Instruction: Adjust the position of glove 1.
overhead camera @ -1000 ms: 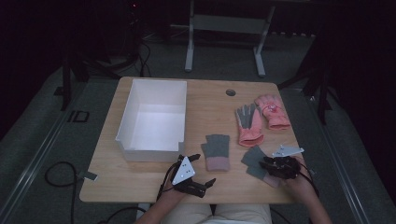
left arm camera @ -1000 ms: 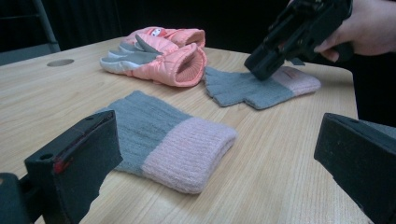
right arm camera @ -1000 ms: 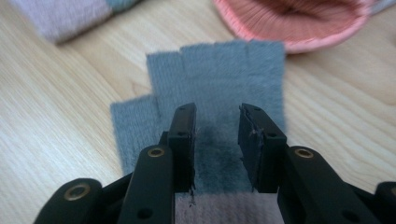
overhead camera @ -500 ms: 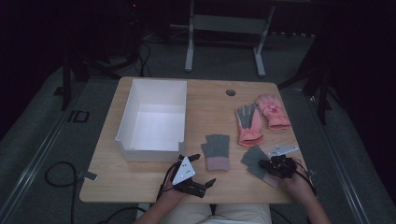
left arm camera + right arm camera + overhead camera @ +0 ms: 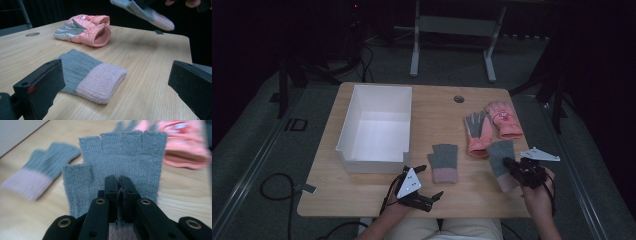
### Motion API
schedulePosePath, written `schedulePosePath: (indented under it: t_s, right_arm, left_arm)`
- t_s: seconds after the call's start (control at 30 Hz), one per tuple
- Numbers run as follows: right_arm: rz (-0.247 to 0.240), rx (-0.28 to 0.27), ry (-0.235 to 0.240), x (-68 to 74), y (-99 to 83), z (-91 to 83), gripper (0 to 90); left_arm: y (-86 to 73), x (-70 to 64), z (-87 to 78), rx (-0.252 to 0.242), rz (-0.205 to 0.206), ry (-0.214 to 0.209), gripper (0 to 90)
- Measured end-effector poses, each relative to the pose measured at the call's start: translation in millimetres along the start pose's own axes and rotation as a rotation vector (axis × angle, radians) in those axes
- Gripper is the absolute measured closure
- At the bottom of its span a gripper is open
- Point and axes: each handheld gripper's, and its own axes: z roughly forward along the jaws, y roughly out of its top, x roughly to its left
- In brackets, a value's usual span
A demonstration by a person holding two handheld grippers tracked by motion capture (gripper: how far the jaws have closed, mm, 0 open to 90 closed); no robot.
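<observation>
A: The grey fingerless glove (image 5: 120, 162) — where is it?

B: Clamped in the right gripper (image 5: 119, 185), whose jaws are pressed together on the knit just above the cuff. It is a ribbed, soft wool-like knit with four stubby open finger ends and a short thumb. In the high view that glove (image 5: 500, 156) sits near the surface's right front corner, and the left gripper view shows it hanging clear of the wood.

A: And the left gripper (image 5: 424, 196)?

B: Spread wide, holding nothing, low at the front edge. Its two black blocky jaws frame the matching glove (image 5: 90, 72), which lies flat, grey in the body with a pale pink ribbed cuff.

A: Anything different from a second ago?

B: The held glove has come up and shifted slightly toward the middle; a second ago it lay flatter by the right gripper. The left gripper and the flat glove have not moved.

A: What else is around?

B: A pair of padded salmon-pink gloves (image 5: 492, 126) with grey palms lies toward the back right, just behind the held glove. A white rectangular bin (image 5: 347, 137), smooth-walled and open-topped, sits at the left. Nothing lies between the held glove and the flat one.
</observation>
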Motion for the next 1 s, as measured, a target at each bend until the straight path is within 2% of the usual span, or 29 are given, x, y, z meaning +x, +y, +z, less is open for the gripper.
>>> schedulePosePath:
  t_s: [0.17, 0.2, 0.23, 0.27, 0.3, 0.47, 0.67, 0.8, 1.0]
  right_arm:
    - [0.061, -0.001, -0.147, -7.3, -0.4, 1.5, 85.6]
    - [0.061, -0.001, -0.147, -7.3, -0.4, 1.5, 85.6]
    - [0.072, 0.001, -0.167, -8.9, -1.9, 2.6, 85.6]
    - [0.099, 0.007, -0.210, -14.0, -6.6, 5.9, 85.6]
    - [0.120, 0.015, -0.223, -17.4, -9.8, 8.4, 85.6]
    - [0.198, 0.053, -0.248, -31.4, -27.8, 23.4, 85.5]
    - [0.235, 0.096, -0.241, -41.1, -40.8, 41.5, 85.4]
    - [0.250, 0.138, -0.245, -44.8, -50.0, 54.8, 84.3]
    - [0.240, 0.141, -0.245, -45.3, -51.4, 56.7, 82.8]
  left_arm:
    - [0.0, 0.1, 0.0, -0.001, -0.002, -0.001, 0.0]
    - [0.0, 0.1, 0.0, -0.001, -0.002, -0.001, 0.0]
    - [-0.2, -0.1, -0.4, -0.004, 0.001, 0.000, 0.0]
    - [-0.2, -0.2, -0.3, -0.006, -0.001, 0.000, 0.0]
    - [-0.2, -0.2, -0.3, -0.004, -0.001, 0.000, 0.0]
    - [-0.2, 0.0, -0.3, -0.003, -0.001, -0.001, 0.0]
    - [-0.1, 0.0, -0.1, -0.002, 0.000, -0.001, 0.0]
    - [-0.1, -0.2, 0.0, -0.003, 0.001, -0.001, 0.0]
    - [-0.1, -0.3, 0.0, -0.002, 0.004, -0.004, 0.0]
